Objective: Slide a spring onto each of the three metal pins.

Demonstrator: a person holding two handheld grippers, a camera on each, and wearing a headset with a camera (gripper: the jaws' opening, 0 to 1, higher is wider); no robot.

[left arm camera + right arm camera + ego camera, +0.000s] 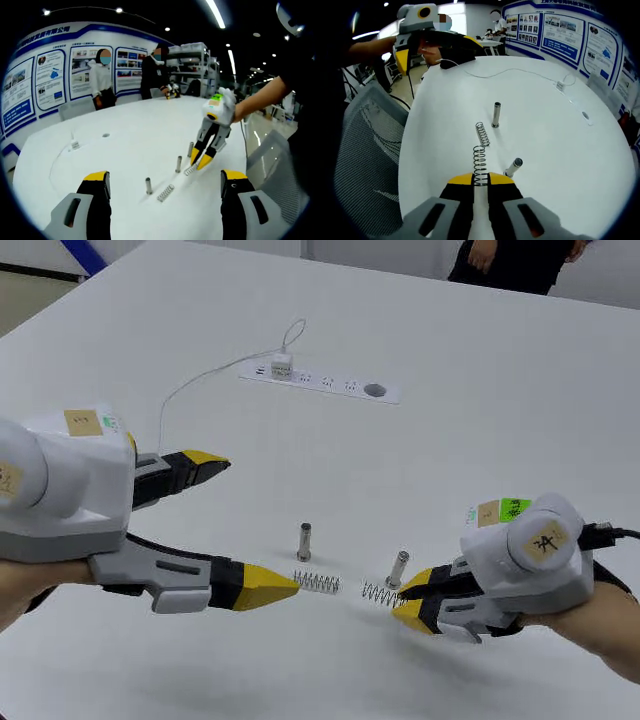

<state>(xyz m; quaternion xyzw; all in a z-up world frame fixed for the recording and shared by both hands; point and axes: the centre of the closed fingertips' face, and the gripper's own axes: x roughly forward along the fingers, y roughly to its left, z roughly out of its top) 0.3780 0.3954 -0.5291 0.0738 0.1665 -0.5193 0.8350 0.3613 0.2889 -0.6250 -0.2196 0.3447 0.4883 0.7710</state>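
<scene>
Left gripper [260, 525]: nearest the head view, at 8 o'clock. Its jaws are spread wide and hold nothing. The lower yellow tip lies just beside one end of the loose spring [317, 582].

White table [480, 440]: carries all the parts.

Right gripper [403, 600]: at 4 o'clock in the head view. Its jaws are clenched on one end of the held spring [380, 593]. The rest of this spring points out toward 9 o'clock, low over the table.

Power strip [320, 380]: at 12 o'clock, well apart from the work. A white plug sits in it, and a thin cable [190, 390] runs from there toward 9 o'clock.

Pins: the left pin [304, 540] stands upright and bare at 12 o'clock from the loose spring. The right pin [398, 568] stands bare at 12 o'clock from the held spring, just beside the right gripper's tips. The left gripper view shows a third pin [190, 149] beyond these two, beside the right gripper.

Springs: both lie nearly end to end between the two grippers, with a small gap between them.
</scene>
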